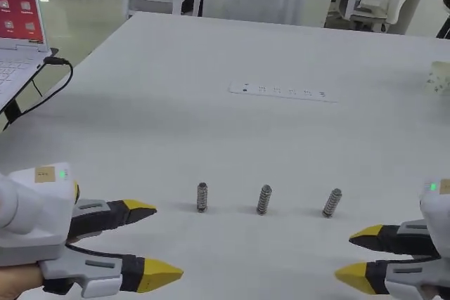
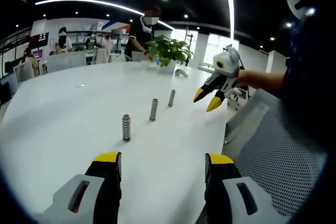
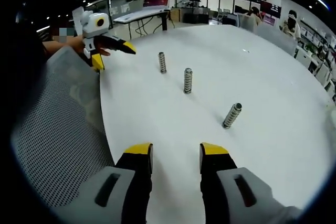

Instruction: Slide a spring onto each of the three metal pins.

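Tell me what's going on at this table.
A person holds the yellow-tipped left gripper and right gripper low over the near edge of a white table, fingers open, holding nothing. Three grey metal coil springs stand in a row ahead, apparently already over their pins. The rightmost spring leans.

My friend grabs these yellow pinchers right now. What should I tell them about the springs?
Left gripper: open, empty, near the front edge of the white table.
Right gripper: open, empty, likewise.
Three springs stand in a row on it: left spring and middle spring upright, right spring leaning.
Done: all three look already slid on.
Left: maybe straighten the leaning one.
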